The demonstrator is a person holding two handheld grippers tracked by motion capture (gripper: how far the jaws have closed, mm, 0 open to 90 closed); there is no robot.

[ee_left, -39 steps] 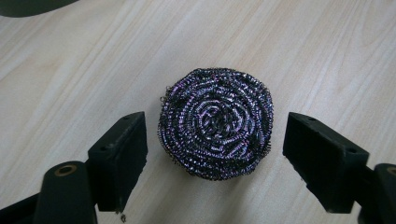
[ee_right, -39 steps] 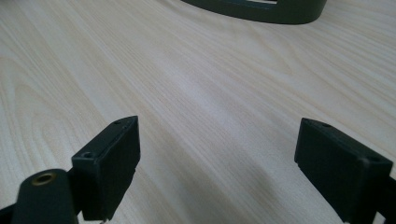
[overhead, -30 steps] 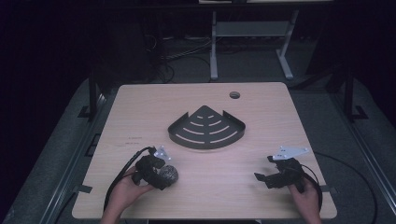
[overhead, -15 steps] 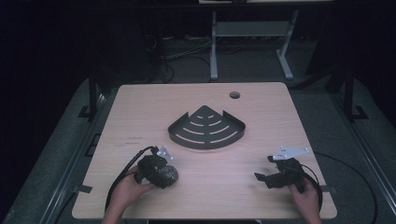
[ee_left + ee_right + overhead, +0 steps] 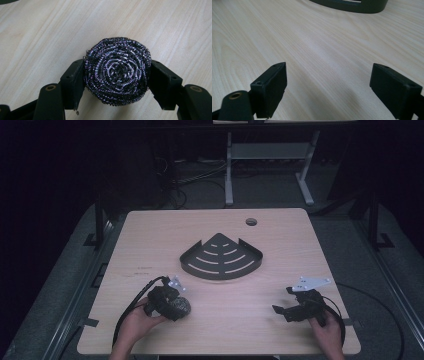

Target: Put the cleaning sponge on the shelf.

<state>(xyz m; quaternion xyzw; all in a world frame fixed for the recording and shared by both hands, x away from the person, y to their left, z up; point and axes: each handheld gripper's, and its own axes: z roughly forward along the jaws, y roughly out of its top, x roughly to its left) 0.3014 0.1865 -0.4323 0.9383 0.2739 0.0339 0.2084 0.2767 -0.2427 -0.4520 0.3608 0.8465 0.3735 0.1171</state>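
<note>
Left gripper view: a scourer (image 5: 117, 71), a round coil of wire mesh, is clamped between the jaws of the left gripper (image 5: 116, 83), one pad pressed on each side of it at about its widest line. In the high view it is seen at the near left of the table (image 5: 150, 235), held by the left gripper (image 5: 172, 304) low over the wood; whether it touches the top cannot be told. It is judged light, springy and rough, so it should give under pressure and be unlikely to slip; a hold across the middle, as here, is judged best, since loose strands at the rim could snag. The right gripper (image 5: 289, 309) is kept wide apart and empty near the table's near right corner, its jaws seen spread over bare wood in the right gripper view (image 5: 328, 87). A slotted rack (image 5: 221, 257) lies at mid-table, well apart from both. Bare wood is left between the grippers and around the rack; the near edge is close behind both hands.
</note>
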